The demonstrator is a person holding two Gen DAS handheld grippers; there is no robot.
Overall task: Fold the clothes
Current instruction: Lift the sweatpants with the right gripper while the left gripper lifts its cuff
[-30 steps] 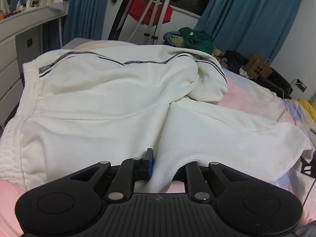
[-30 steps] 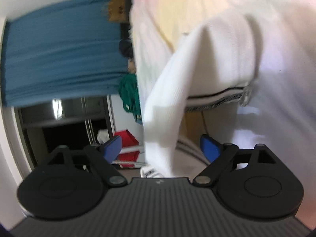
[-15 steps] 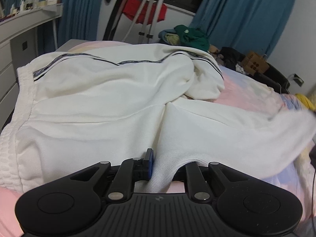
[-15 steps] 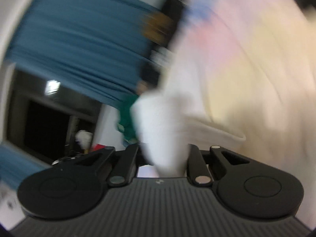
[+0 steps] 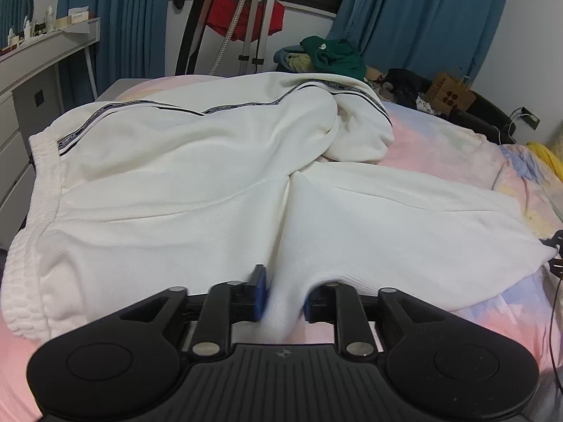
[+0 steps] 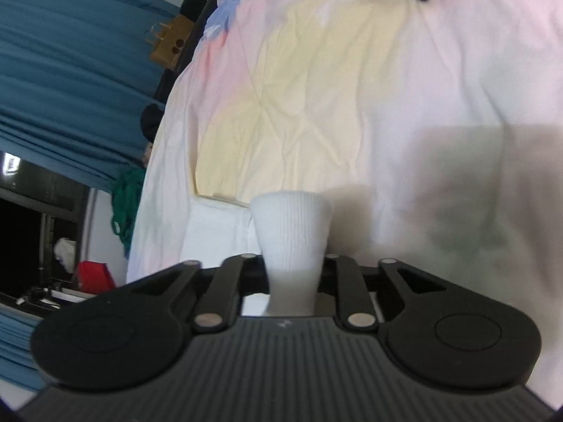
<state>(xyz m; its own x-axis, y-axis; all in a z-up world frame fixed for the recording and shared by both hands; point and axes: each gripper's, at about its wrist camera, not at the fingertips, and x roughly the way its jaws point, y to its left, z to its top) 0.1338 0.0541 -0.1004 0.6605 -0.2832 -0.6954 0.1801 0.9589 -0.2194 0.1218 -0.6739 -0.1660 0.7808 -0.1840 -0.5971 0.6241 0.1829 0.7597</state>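
White sweatpants (image 5: 197, 190) with a dark side stripe lie spread on a pastel bedsheet (image 5: 457, 147). The elastic waistband is at the left, and the far leg is bunched over itself. My left gripper (image 5: 281, 299) is shut on a pinch of the near leg's fabric at the crotch seam. My right gripper (image 6: 292, 274) is shut on the ribbed white cuff (image 6: 292, 225) of a leg and holds it just above the bedsheet (image 6: 316, 88).
A white dresser (image 5: 31, 81) stands left of the bed. Behind the bed are a clothes rack with a red item (image 5: 242, 17), a pile of green clothes (image 5: 334, 56), a brown paper bag (image 5: 448, 93) and blue curtains (image 5: 422, 17).
My right gripper closed on the leg cuff and swung it out over the sheet. In the left view the near leg now lies stretched out to the right. My left gripper kept its hold.
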